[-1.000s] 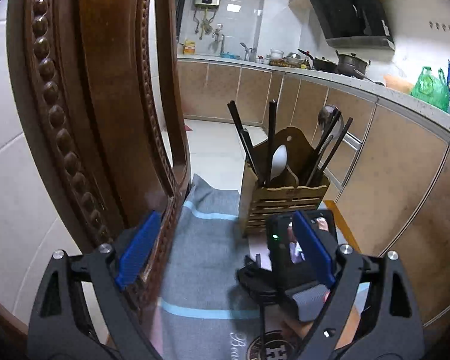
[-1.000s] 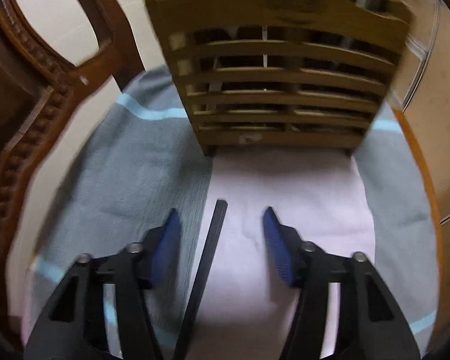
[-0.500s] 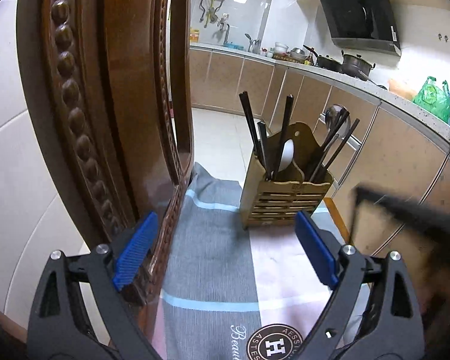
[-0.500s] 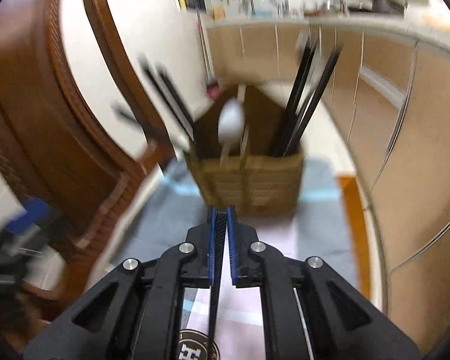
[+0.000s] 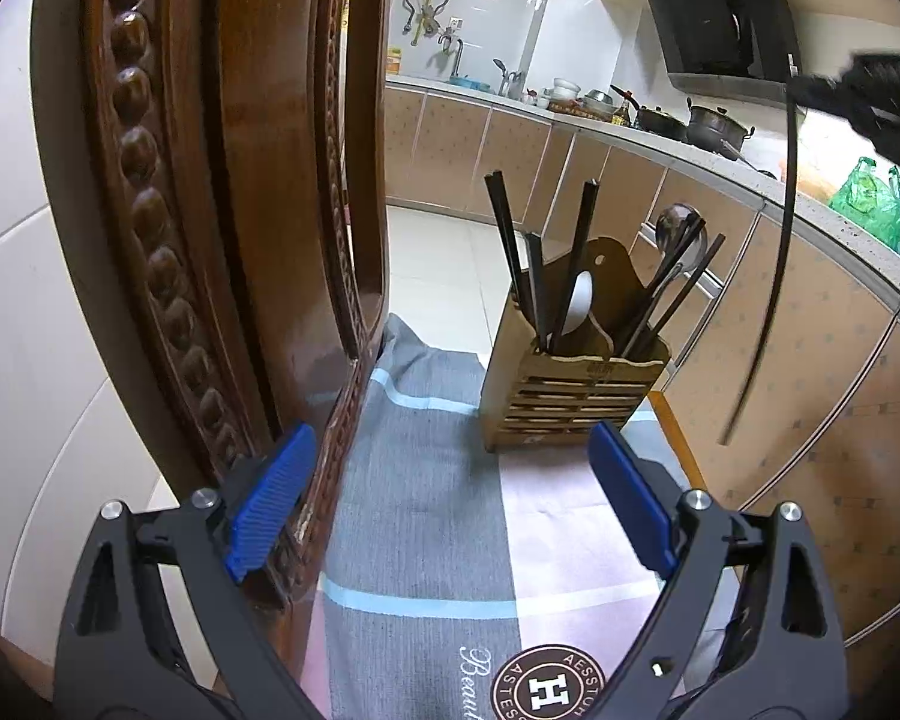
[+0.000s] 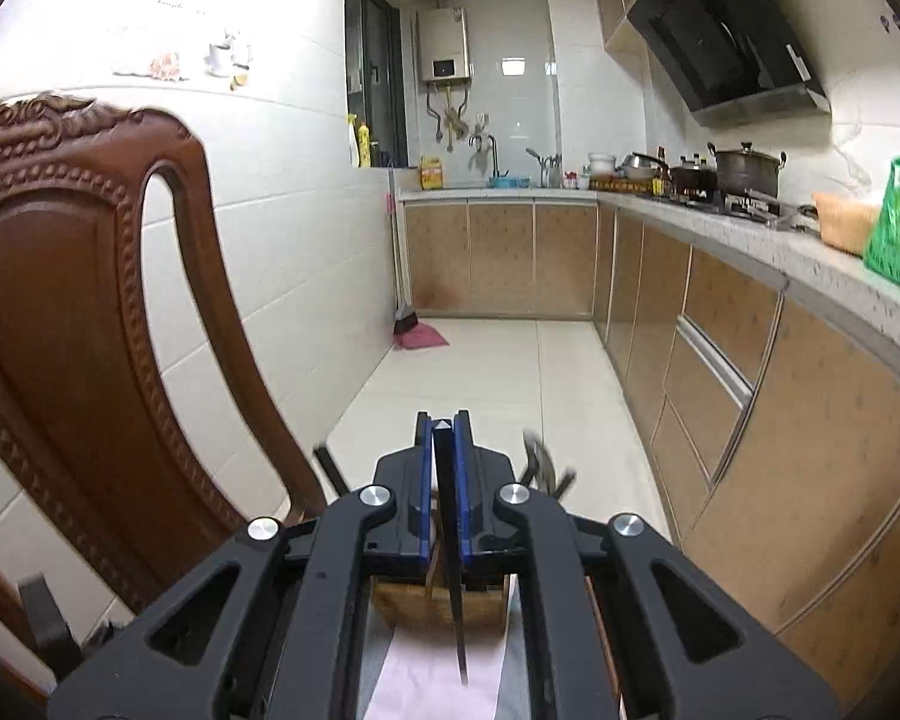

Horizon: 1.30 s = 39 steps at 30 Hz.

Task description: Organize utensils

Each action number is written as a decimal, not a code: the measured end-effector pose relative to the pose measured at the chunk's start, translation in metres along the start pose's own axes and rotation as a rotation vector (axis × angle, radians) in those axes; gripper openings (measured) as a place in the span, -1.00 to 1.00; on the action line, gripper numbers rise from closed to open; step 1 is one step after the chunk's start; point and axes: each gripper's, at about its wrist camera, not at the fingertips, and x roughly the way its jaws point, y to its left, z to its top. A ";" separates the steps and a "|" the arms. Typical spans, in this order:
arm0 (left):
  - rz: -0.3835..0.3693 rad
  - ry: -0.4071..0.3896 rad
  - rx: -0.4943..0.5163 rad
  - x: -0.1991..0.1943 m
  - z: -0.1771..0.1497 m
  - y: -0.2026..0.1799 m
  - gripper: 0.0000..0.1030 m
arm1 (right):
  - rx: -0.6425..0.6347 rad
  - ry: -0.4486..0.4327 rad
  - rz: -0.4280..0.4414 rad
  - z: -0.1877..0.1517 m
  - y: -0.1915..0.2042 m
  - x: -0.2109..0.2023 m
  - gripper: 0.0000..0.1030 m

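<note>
A slatted wooden utensil holder (image 5: 570, 384) stands on a grey and pink cloth (image 5: 426, 516), holding several black chopsticks, a white spoon (image 5: 581, 306) and a metal ladle (image 5: 673, 227). My left gripper (image 5: 444, 498) hangs open over the cloth in front of the holder, nothing between its blue pads. My right gripper (image 6: 444, 450) is shut on a black chopstick (image 6: 453, 570), high above the holder (image 6: 408, 603), whose top shows just under its fingers. In the left wrist view that chopstick (image 5: 768, 300) hangs down at the upper right, right of the holder.
A carved wooden chair back (image 5: 210, 210) rises close on the left, beside the cloth (image 6: 78, 330). Kitchen cabinets (image 5: 810, 360) run along the right under a counter with pots (image 6: 744, 171) and a green bag (image 6: 897, 234). Tiled floor lies beyond.
My right gripper closed on the black chopstick lying on the cloth and lifted it high above the holder. The left gripper stayed in place, open.
</note>
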 end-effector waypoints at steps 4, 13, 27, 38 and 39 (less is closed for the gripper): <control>0.000 0.018 0.005 0.004 -0.002 -0.001 0.77 | 0.000 0.004 -0.010 0.017 0.001 0.016 -0.86; -0.003 0.034 0.025 0.010 -0.004 -0.007 0.77 | 0.041 0.006 -0.033 0.022 -0.004 0.053 -0.86; -0.003 0.037 0.041 0.011 -0.005 -0.010 0.78 | 0.170 0.060 0.010 -0.034 -0.040 0.056 0.41; 0.016 0.095 0.093 0.013 -0.019 -0.039 0.92 | 0.136 0.194 -0.097 -0.196 -0.039 -0.011 0.94; 0.016 0.107 0.112 0.011 -0.022 -0.045 0.92 | 0.127 0.213 -0.092 -0.208 -0.038 -0.011 0.94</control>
